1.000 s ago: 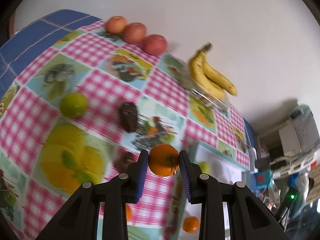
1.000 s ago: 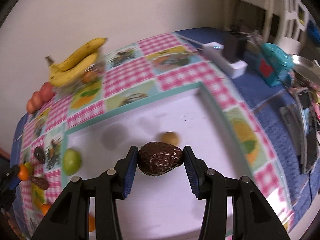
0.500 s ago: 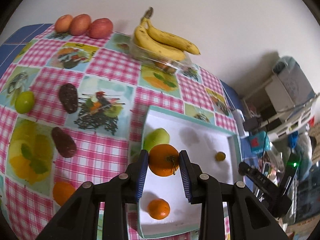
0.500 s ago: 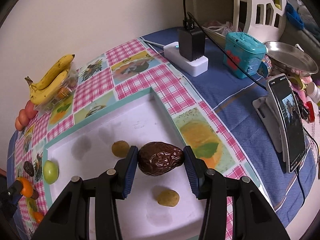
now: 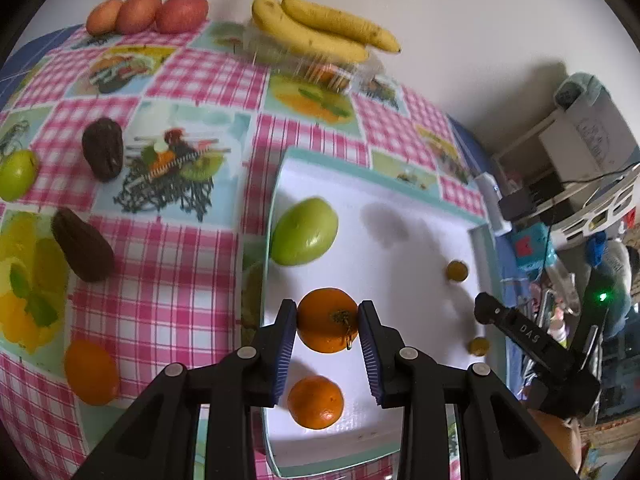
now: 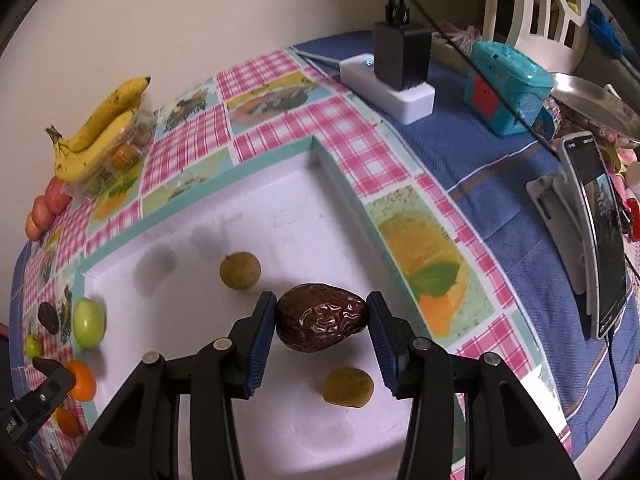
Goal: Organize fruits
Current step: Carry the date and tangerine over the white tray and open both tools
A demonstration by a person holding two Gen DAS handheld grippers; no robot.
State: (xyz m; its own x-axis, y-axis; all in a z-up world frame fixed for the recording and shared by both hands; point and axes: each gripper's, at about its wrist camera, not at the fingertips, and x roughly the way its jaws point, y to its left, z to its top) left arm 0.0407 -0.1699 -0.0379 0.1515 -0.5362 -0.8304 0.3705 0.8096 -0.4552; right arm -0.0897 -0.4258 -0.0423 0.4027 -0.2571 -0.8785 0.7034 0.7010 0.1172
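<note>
Both tools are carrying fruit over the white tray (image 5: 400,208). The left gripper (image 5: 327,322) is clamping an orange (image 5: 326,319) across its middle, both blue pads pressing its sides, jaws about one fruit-width apart; it is hanging above the tray's near-left part, with a second orange (image 5: 316,401) lying on the tray floor just below and a green fruit (image 5: 304,231) resting against the left rim. Judgement: the orange is handling as light and firm with a slightly yielding, pebbled rind, so a grip across the widest part is giving the ribbed pads good purchase; the stem scar is facing the camera, clear of the pads. The right gripper (image 6: 322,322) is pinching a dark brown wrinkled fruit (image 6: 322,322) end to end along its long axis, jaws set fairly wide. It is hovering above the tray's middle, between two small tan fruits (image 6: 240,270) (image 6: 348,387). Judgement: the glossy skin is looking slick and the tapered ends are giving little contact area, so it is likely to pivot or slip; a hold across the broader belly would be safer. Whether it is hard or soft cannot be told. Fruit waiting on the chequered cloth (image 5: 208,80): two more dark fruits (image 5: 103,153) (image 5: 83,251), another orange (image 5: 92,372), a green one (image 5: 17,175).
</note>
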